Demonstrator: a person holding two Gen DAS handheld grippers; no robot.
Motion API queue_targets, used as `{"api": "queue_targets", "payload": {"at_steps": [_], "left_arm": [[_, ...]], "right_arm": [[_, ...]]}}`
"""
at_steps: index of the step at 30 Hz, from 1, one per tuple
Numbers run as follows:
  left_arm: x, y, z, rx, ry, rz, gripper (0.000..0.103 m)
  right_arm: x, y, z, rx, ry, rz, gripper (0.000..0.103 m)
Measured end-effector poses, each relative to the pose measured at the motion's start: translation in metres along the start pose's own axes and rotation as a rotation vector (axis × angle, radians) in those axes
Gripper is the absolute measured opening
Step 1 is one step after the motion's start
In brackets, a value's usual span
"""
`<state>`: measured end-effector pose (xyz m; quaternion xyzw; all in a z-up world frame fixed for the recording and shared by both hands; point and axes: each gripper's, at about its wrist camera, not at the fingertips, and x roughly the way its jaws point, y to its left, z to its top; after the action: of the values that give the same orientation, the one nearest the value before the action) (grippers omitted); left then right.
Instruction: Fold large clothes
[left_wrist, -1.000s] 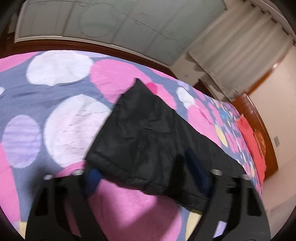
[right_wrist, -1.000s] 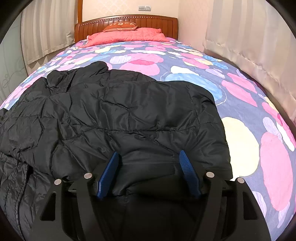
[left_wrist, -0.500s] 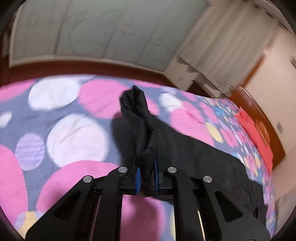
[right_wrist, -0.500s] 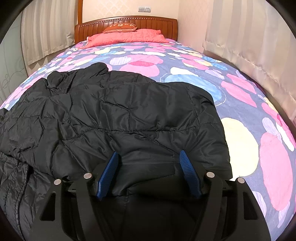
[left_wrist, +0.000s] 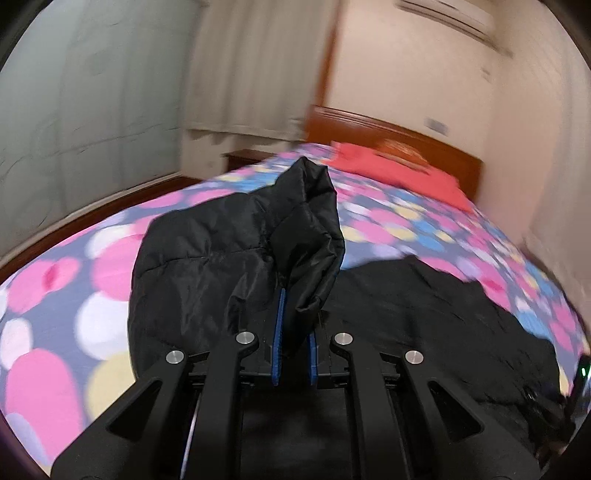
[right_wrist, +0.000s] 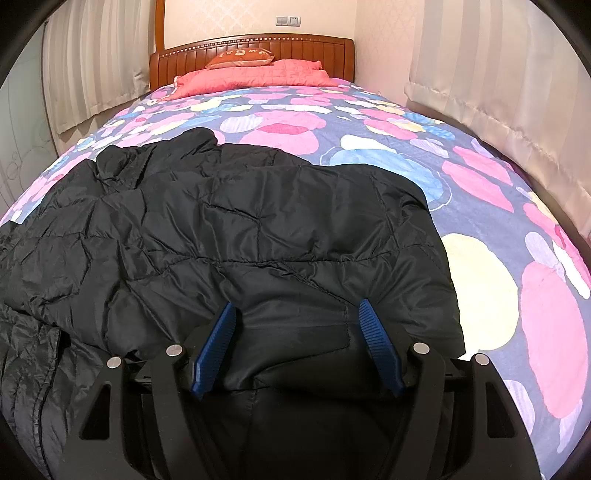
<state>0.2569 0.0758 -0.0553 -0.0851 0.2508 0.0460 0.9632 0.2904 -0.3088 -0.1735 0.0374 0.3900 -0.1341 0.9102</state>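
1. Left tool (left_wrist: 294, 328) is pinched tight on a sleeve end (left_wrist: 308, 225) of the black puffer jacket (right_wrist: 258, 236), lifted clear of the bed (right_wrist: 480, 206).
2. Right tool (right_wrist: 295, 343) sits spread wide over the jacket's near edge, pads not squeezing anything.
3. Progress: looks early to me, one sleeve mid-fold, body still rumpled across the bed.
4. Hard to see: left view is smeared, and the jacket's left part runs out of the right view. Red pillow (right_wrist: 255, 75) far back.
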Motion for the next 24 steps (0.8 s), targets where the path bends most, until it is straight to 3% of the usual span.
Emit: {"api": "queue_targets", "payload": {"at_steps": [10,20,23,24], "left_arm": [[0.041,-0.131,-0.052,0.207,0.156,-0.132,0.010],[0.071,-0.185,-0.084,0.294,0.261,-0.161,0.011],[0.072,-0.188,-0.087,0.310,0.290,-0.182,0.028],[0.071,-0.188,-0.086,0.306,0.294,-0.197,0.043]], "right_arm": [[0.001,-0.001,0.000,0.004,-0.004,0.005,0.070],[0.001,0.000,0.000,0.004,-0.006,0.003,0.070],[0.002,0.000,0.001,0.002,-0.007,0.002,0.071],[0.003,0.000,0.002,0.001,-0.006,0.001,0.071]]}}
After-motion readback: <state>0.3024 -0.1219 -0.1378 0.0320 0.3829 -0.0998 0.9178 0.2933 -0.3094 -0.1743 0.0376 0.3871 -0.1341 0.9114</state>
